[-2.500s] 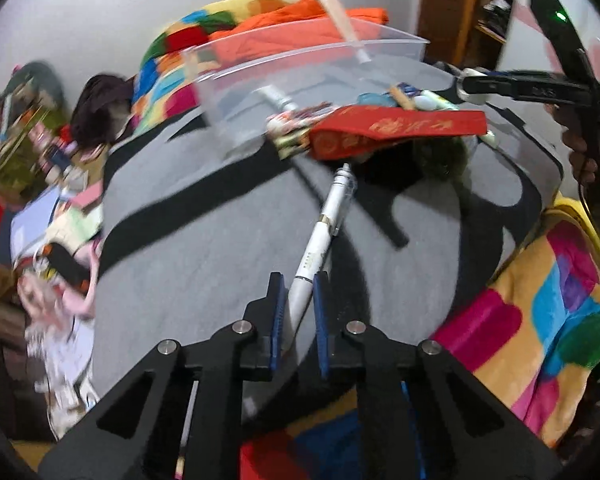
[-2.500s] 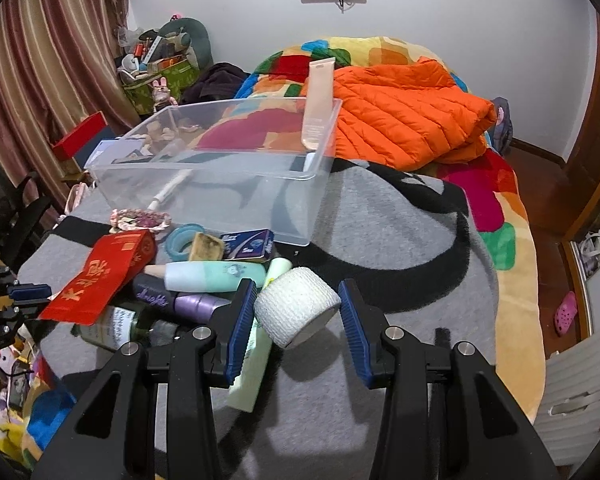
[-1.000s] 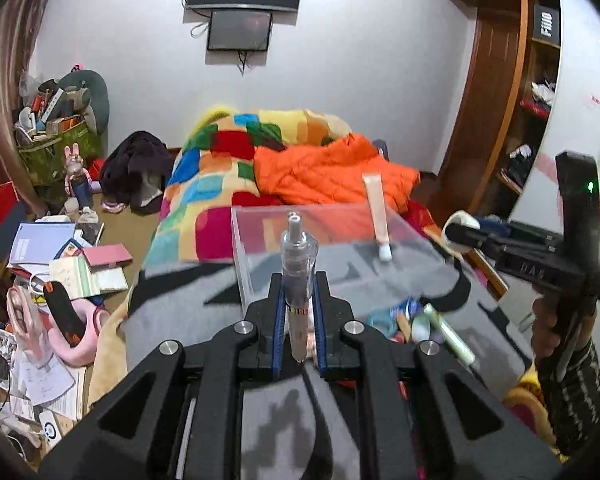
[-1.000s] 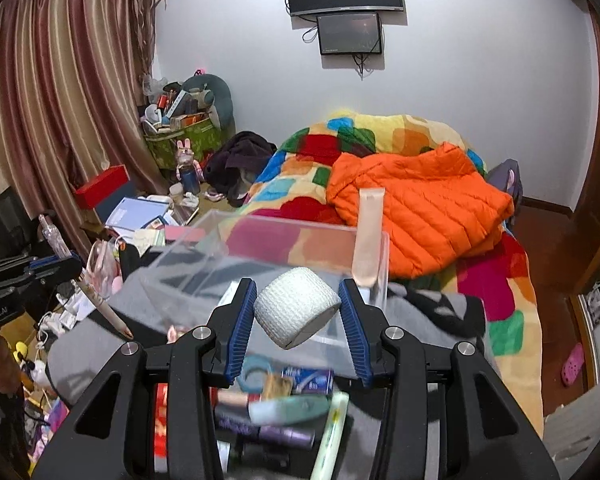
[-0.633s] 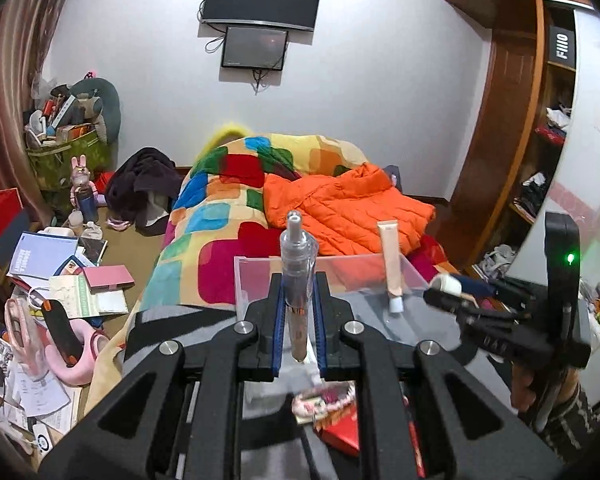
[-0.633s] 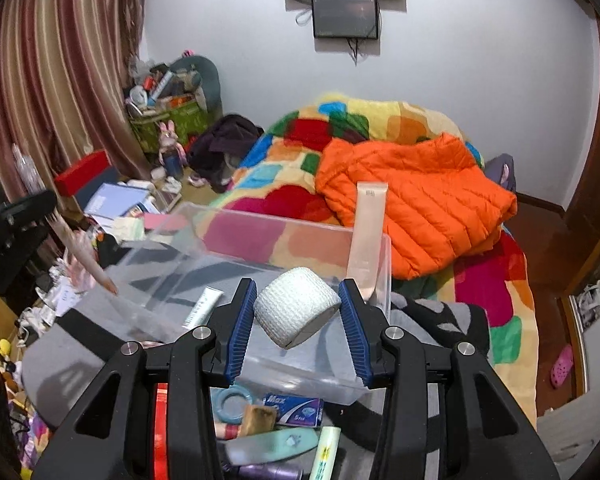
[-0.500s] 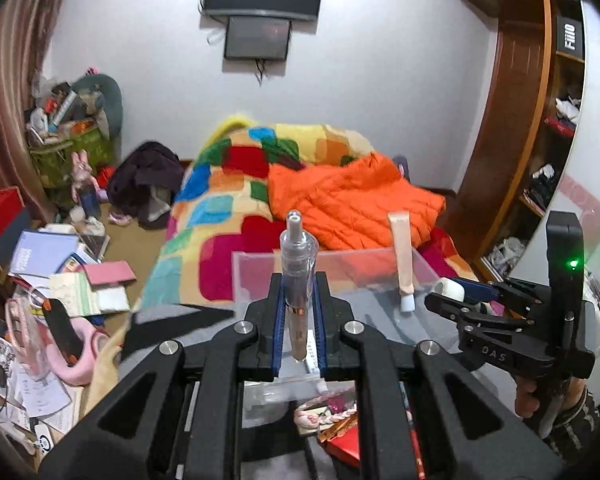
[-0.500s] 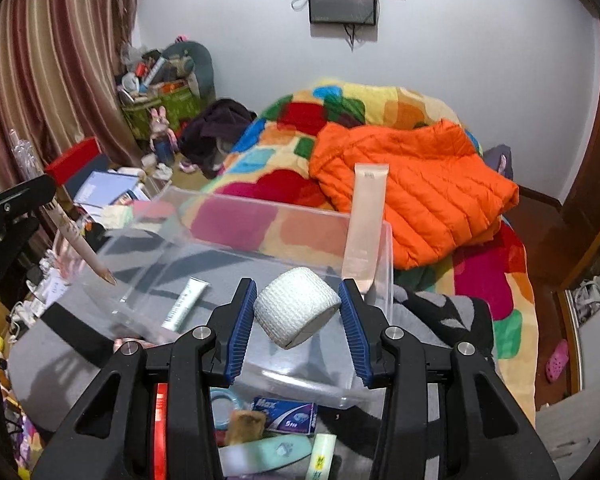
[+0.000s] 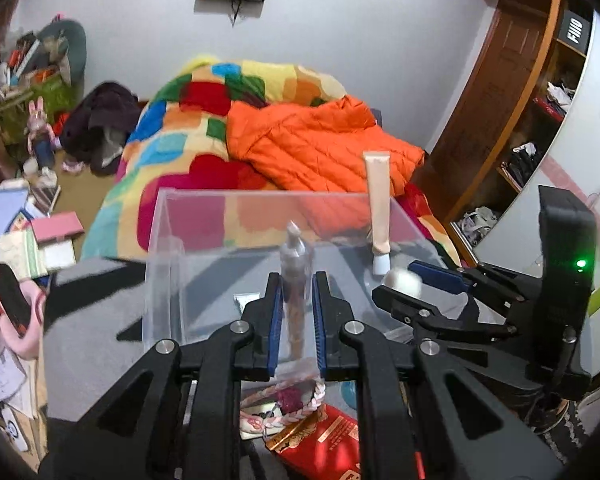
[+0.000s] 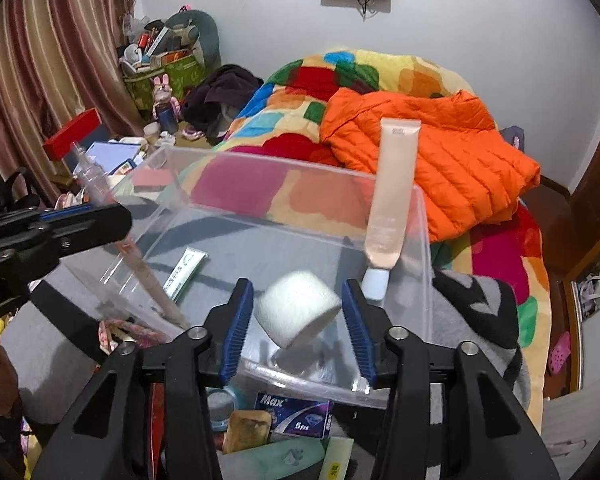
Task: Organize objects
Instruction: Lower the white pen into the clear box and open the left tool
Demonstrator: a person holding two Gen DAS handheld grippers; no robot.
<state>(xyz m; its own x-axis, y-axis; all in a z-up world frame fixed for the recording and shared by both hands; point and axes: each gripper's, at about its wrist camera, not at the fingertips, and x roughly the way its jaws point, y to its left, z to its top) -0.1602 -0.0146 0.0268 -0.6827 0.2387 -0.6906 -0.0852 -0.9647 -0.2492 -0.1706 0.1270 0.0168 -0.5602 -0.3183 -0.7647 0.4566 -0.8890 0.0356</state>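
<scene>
Both grippers had sunk from above toward the clear bin [image 10: 422,240]. Over it, the right gripper [image 10: 298,312] was spreading to drop the bandage roll [image 10: 296,308]; the left gripper [image 9: 296,312] pinched the pen [image 9: 296,280] above its near wall, awaiting release.

Each camera sits just behind its own fingers and looks forward and steeply down along them. The left wrist view faces the near wall of the clear rectangular plastic bin [image 9: 220,264] from close by, with the right gripper [image 9: 428,284] at its right edge. The right wrist view looks into that bin [image 10: 424,248] from above its near rim, with the left gripper [image 10: 80,216] at its left. Both share the bin, the upright beige squeeze tube [image 9: 379,204] [image 10: 392,188], the puffy orange jacket [image 9: 316,148] [image 10: 452,148] and the patchwork bed.
</scene>
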